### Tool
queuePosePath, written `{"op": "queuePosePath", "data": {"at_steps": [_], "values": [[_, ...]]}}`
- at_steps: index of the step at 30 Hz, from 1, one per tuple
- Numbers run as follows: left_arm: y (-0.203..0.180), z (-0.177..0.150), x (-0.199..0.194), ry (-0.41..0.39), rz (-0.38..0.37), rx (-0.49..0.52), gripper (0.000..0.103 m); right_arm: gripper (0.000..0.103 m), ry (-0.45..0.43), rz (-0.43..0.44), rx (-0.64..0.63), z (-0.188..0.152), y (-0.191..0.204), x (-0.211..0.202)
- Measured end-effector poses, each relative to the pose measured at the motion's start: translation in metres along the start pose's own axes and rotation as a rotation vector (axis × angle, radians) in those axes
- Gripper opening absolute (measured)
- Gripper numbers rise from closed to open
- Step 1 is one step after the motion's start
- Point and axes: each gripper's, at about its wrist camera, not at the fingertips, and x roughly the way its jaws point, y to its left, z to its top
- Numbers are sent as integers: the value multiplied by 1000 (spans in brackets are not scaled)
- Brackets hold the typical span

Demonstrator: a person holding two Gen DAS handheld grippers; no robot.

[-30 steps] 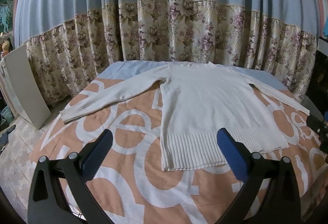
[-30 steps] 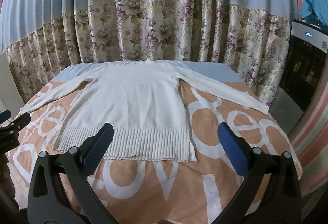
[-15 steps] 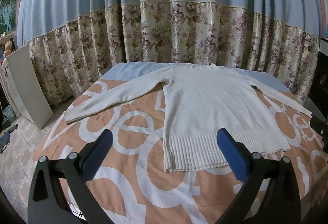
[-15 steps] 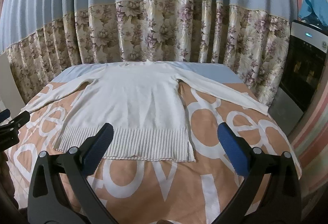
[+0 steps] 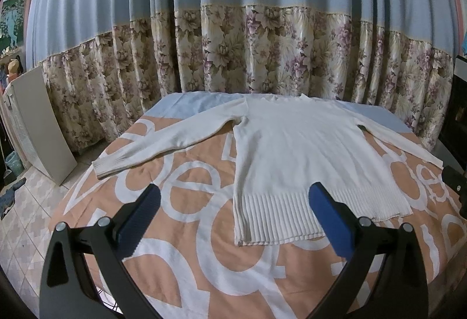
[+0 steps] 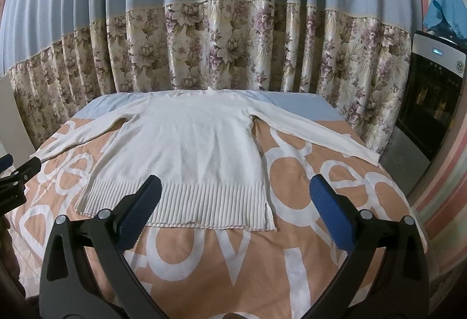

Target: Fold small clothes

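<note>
A cream long-sleeved sweater (image 5: 294, 149) lies flat and spread out on the bed, sleeves out to both sides, ribbed hem nearest me. It also shows in the right wrist view (image 6: 189, 149). My left gripper (image 5: 233, 216) is open and empty, held above the bed just short of the hem's left corner. My right gripper (image 6: 233, 211) is open and empty, above the hem near its right corner. The left sleeve cuff (image 5: 108, 164) lies at the bed's left side; the right sleeve cuff (image 6: 367, 155) reaches the right edge.
The bed has an orange cover with large white letters (image 5: 181, 231) and a blue sheet (image 5: 186, 102) at the far end. Floral curtains (image 5: 262, 50) hang behind. A white board (image 5: 38, 120) leans at left over tiled floor. A dark appliance (image 6: 432, 102) stands at right.
Both grippers have drifted slightly; the left view has shifted a little so the sweater sits a bit further right and lower. Nothing has been grasped and the sweater has not moved.
</note>
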Motion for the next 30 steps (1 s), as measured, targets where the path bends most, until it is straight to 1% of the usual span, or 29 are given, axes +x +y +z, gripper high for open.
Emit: {"op": "queuePosePath", "data": {"at_steps": [5, 10, 13, 17, 23, 26, 30], "values": [[1, 4, -3, 2, -13, 2, 101, 100, 1, 1, 0, 0, 0, -1], [1, 7, -9, -15, -19, 3, 101, 100, -15, 0, 0, 2, 0, -6], [1, 4, -13, -24, -28, 4, 101, 100, -25, 1, 0, 2, -1, -12], [-4, 4, -19, -35, -63, 11, 101, 100, -36, 1, 0, 3, 0, -20], [-13, 9, -36, -73, -81, 44, 101, 100, -60, 2, -4, 6, 2, -35], [-13, 9, -40, -72, -75, 41, 101, 100, -69, 2, -5, 6, 1, -42], [-18, 8, -44, -44, -68, 64, 101, 100, -66, 1, -1, 5, 1, -45]]}}
